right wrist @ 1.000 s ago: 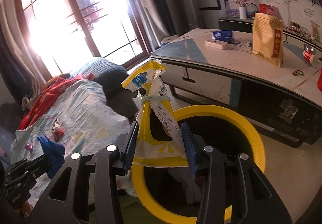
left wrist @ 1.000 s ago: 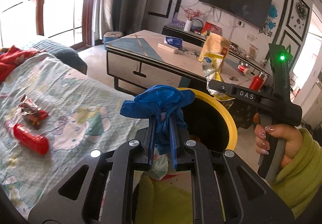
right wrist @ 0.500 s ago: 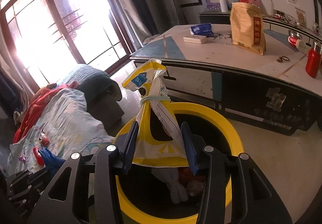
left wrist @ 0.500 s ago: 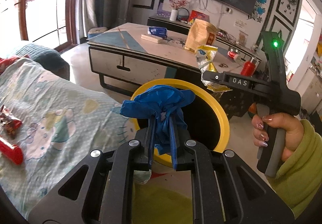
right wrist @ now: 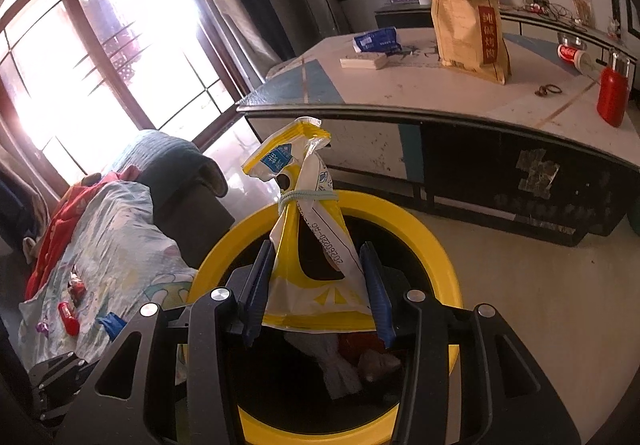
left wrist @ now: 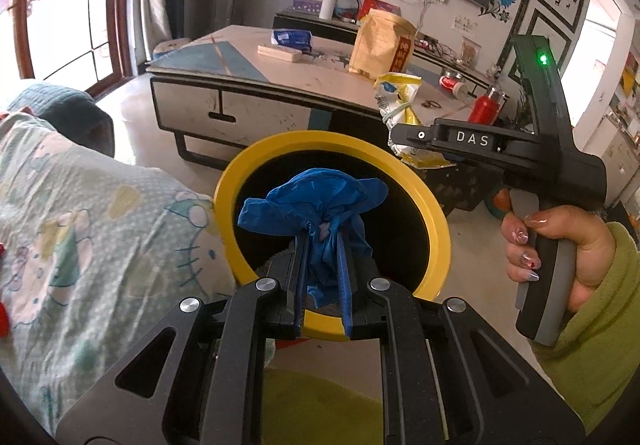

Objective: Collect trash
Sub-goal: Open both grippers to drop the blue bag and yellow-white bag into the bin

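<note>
My left gripper (left wrist: 323, 241) is shut on a crumpled blue glove (left wrist: 316, 205) and holds it over the mouth of a round bin with a yellow rim (left wrist: 232, 181). My right gripper (right wrist: 316, 265) is shut on a tied yellow and white snack bag (right wrist: 308, 237) and holds it above the same bin (right wrist: 440, 245), which has trash inside. The right gripper (left wrist: 394, 141) with its bag (left wrist: 400, 105) shows at the bin's far right in the left wrist view. Red wrappers (right wrist: 70, 309) lie on the bed.
A bed with a patterned sheet (left wrist: 80, 229) lies left of the bin. A low table (left wrist: 280, 81) stands behind it with a tan paper bag (left wrist: 380, 45), a blue packet (left wrist: 290, 39) and a red bottle (right wrist: 612, 93).
Both grippers have moved from the bed side to over the bin's mouth, still holding the glove and the bag. The red wrappers on the bed have slid out of the left view.
</note>
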Tool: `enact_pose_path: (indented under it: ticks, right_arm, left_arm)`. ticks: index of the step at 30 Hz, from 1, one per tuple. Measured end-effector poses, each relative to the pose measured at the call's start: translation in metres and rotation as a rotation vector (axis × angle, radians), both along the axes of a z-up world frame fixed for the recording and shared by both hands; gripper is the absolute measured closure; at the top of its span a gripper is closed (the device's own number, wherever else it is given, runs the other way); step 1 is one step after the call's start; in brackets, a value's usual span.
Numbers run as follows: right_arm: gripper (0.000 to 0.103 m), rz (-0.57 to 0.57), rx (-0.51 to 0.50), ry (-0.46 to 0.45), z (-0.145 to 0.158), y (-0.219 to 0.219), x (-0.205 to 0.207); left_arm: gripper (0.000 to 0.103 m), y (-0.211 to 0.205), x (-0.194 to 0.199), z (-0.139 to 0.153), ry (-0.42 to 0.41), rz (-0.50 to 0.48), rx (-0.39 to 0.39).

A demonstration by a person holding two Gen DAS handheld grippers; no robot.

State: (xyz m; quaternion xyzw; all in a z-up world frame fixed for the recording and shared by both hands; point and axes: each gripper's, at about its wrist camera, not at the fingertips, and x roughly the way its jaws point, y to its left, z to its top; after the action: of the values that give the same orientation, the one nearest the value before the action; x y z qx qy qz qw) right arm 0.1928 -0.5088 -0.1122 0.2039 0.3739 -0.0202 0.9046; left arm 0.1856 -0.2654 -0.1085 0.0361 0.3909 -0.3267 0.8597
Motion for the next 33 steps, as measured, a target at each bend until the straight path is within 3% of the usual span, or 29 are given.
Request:
enact_pose_path:
  ticks: [28, 29, 31, 33]
  right_arm:
    - [0.057, -0.010, 0.043, 0.061, -0.021, -0.006, 0.007]
    - [0.056, -0.014, 0.045, 0.062, -0.022, -0.007, 0.007]
    - [0.054, -0.020, 0.049, 0.057, -0.021, -0.009, 0.006]
    - [0.050, -0.025, 0.047, 0.054, -0.021, -0.010, 0.006]
  left_arm:
    - [0.091, -0.044, 0.017, -0.030, 0.075, -0.085, 0.059]
    - [0.090, -0.045, 0.017, -0.030, 0.074, -0.087, 0.059]
    - [0.073, -0.046, 0.016, -0.029, 0.065, -0.084, 0.061]
    - [0.063, -0.045, 0.015, -0.028, 0.063, -0.082, 0.054]
